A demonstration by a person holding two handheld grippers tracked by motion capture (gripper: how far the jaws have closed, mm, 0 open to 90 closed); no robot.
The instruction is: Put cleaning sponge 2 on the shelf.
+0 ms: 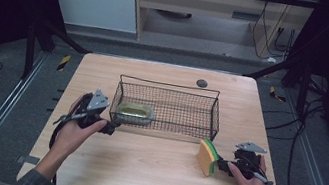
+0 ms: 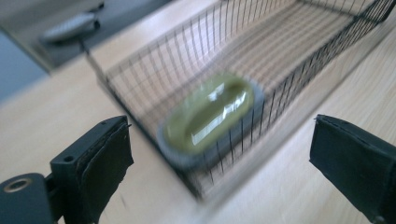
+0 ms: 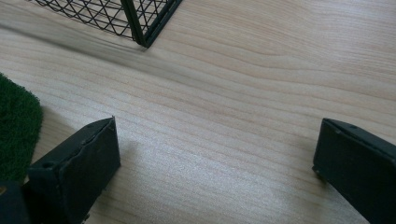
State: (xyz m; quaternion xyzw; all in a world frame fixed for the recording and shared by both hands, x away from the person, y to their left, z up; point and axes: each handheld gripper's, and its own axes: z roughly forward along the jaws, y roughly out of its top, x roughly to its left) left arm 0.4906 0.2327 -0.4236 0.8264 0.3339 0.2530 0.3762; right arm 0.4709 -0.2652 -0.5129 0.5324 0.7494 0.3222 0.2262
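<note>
So the oval tin [image 1: 135,112] with the greenish-gold lid is already sat inside the wire basket [image 1: 213,115], tucked into the basket's near-left corner, right against the mesh. In the left gripper view it's seen through the wires, a bit blurred, lying flat on the basket floor.

The left hand-held gripper [image 1: 112,127] is parked just outside that same corner of the basket, jaws spread wide with nothing between them. No grip on anything, so the tin can be counted as dropped off.

Over on the other side, the sponge [image 1: 207,157] (yellow with a green scrub face) is stood on edge on the worktop [image 1: 149,171], just in front of the basket's near-right corner. The right hand-held gripper [image 1: 219,164] is held right beside it, on the side away from the basket's middle. Its jaws are gaping too, with only bare wood seen between them; the green scrub face is just caught at the edge of the right gripper view, outside the left jaw.

So the step in hand looks like: tin done, sponge next. For the next move, the right jaws would need to be swung round so the sponge sits between the pads, then clamped across its thickness. It's soft, so a squashy grip should be expected. After that it has to be lifted over the basket's rim and set down in the free space beside the tin.
</note>
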